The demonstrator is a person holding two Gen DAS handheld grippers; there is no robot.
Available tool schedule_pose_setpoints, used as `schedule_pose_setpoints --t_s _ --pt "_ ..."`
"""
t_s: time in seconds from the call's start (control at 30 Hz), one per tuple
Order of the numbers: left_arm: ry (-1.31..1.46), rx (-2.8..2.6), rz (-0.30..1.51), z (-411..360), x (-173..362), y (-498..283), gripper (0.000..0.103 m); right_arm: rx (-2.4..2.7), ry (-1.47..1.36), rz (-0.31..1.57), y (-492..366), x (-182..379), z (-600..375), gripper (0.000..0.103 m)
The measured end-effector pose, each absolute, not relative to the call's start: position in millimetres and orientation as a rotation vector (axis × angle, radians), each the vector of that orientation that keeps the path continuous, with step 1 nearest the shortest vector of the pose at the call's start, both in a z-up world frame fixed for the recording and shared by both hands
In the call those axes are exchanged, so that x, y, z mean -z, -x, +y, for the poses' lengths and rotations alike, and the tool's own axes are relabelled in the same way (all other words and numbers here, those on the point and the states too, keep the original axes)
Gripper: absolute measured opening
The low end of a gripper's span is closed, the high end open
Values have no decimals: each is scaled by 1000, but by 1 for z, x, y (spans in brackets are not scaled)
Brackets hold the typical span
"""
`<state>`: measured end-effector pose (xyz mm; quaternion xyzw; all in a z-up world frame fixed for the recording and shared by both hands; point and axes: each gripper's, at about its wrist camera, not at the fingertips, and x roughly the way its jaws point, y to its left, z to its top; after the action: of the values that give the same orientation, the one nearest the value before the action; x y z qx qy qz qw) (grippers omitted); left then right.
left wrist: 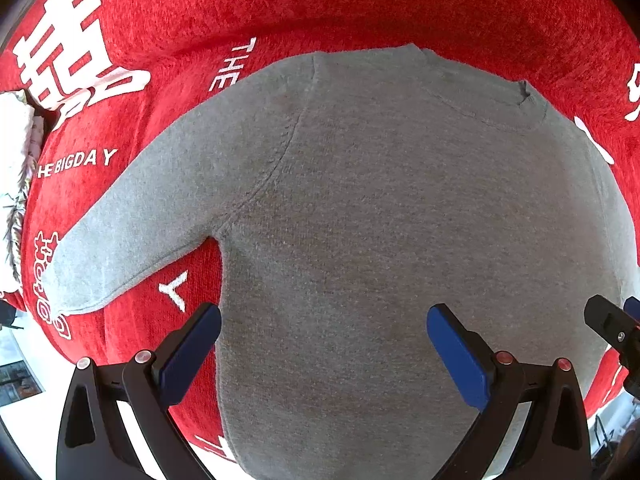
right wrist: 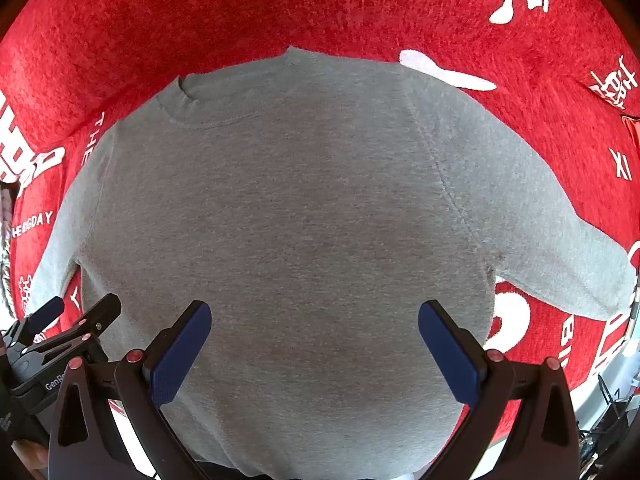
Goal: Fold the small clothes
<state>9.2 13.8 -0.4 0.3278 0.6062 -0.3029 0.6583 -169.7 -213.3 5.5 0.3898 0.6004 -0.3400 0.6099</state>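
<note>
A small grey sweater (left wrist: 360,208) lies flat and spread out on a red cloth, collar at the far side. Its left sleeve (left wrist: 120,240) sticks out sideways in the left wrist view; its right sleeve (right wrist: 560,240) does the same in the right wrist view. My left gripper (left wrist: 324,320) hovers open over the sweater's lower left body, holding nothing. Over the sweater's (right wrist: 300,220) lower middle, my right gripper (right wrist: 316,320) is open too, nothing between its blue pads. Each gripper shows at the edge of the other's view: the right one (left wrist: 612,324), the left one (right wrist: 72,320).
The red cloth (left wrist: 360,8) with white lettering covers the table under the sweater (right wrist: 120,40). A white patterned object (left wrist: 16,168) lies beyond the cloth's left edge. White floor and dark clutter (right wrist: 608,420) show past the table's near edge.
</note>
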Motion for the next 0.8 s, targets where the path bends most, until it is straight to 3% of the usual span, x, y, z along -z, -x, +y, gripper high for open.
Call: schedule_pose_setpoints --t_s 0.8 --pt "-731 640 1327 24 -2 -14 103 783 -871 1387 159 -8 -207 103"
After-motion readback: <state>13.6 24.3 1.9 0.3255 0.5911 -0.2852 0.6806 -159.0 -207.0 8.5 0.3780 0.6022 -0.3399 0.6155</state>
